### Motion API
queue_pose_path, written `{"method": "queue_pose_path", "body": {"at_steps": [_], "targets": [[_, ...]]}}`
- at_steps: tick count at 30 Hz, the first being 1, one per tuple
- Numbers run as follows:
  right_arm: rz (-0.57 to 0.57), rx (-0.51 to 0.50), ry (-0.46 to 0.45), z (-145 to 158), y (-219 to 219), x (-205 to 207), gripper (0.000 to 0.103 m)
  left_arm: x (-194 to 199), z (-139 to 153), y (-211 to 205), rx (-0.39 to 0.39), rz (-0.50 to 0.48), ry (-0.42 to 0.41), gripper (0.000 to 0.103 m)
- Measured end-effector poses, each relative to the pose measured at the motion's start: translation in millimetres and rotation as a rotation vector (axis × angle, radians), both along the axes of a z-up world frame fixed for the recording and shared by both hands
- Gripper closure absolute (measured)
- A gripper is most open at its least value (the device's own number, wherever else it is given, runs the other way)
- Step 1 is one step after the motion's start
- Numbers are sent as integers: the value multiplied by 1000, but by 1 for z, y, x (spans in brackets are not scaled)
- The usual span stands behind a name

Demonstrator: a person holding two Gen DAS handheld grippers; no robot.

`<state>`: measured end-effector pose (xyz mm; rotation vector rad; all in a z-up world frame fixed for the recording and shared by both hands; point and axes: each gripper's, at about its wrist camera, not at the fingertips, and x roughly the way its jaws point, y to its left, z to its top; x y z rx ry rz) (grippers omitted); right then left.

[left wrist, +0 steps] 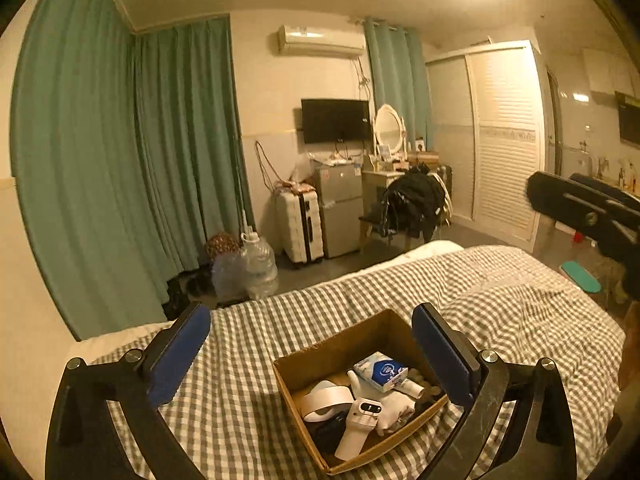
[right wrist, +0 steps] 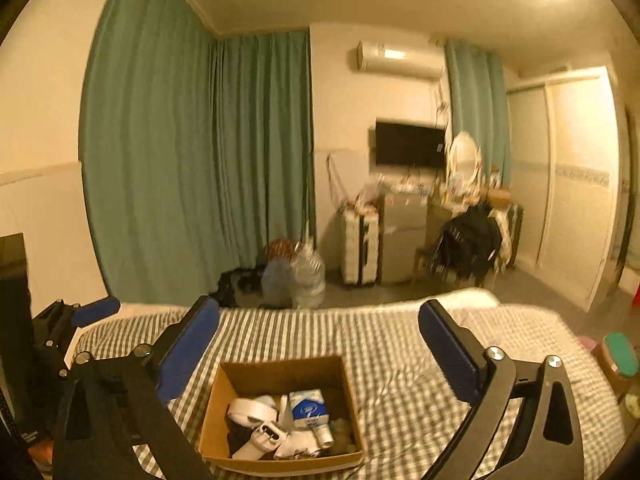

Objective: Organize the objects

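An open cardboard box (left wrist: 320,364) sits on the checked bedspread (left wrist: 500,304). Inside lie a white handheld device (left wrist: 358,424), a blue-and-white packet (left wrist: 382,370), a white band (left wrist: 326,398) and other small items. My left gripper (left wrist: 316,344) is open and empty, raised above the box, which shows between its blue pads. In the right wrist view the same box (right wrist: 280,372) lies low between the open, empty fingers of my right gripper (right wrist: 320,340). The right gripper also shows at the right edge of the left wrist view (left wrist: 580,204). The left gripper shows at the left of the right wrist view (right wrist: 96,310).
Beyond the bed are green curtains (left wrist: 120,160), water jugs (left wrist: 260,264), a white suitcase (left wrist: 300,224), a small fridge (left wrist: 340,208), a chair with dark clothes (left wrist: 412,200) and a white wardrobe (left wrist: 500,140). A teal-topped object (left wrist: 580,276) stands right of the bed.
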<state>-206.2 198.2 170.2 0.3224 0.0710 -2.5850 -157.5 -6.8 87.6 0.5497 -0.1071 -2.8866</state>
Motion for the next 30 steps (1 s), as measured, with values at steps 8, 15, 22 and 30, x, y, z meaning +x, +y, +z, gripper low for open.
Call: {"method": "queue_pose_path", "body": {"at_steps": [8, 15, 22, 30], "targets": [[-60, -9, 61, 4, 20, 38, 0, 41, 10, 6, 11, 48, 95, 0], [-42, -27, -20, -58, 17, 28, 0, 41, -43, -5, 20, 84, 70, 0], [-116, 86, -21, -113, 1, 16, 0, 27, -79, -6, 10, 142, -13, 0], [-117, 53, -43, -113, 11, 18, 0, 30, -81, -6, 34, 148, -16, 0]]}}
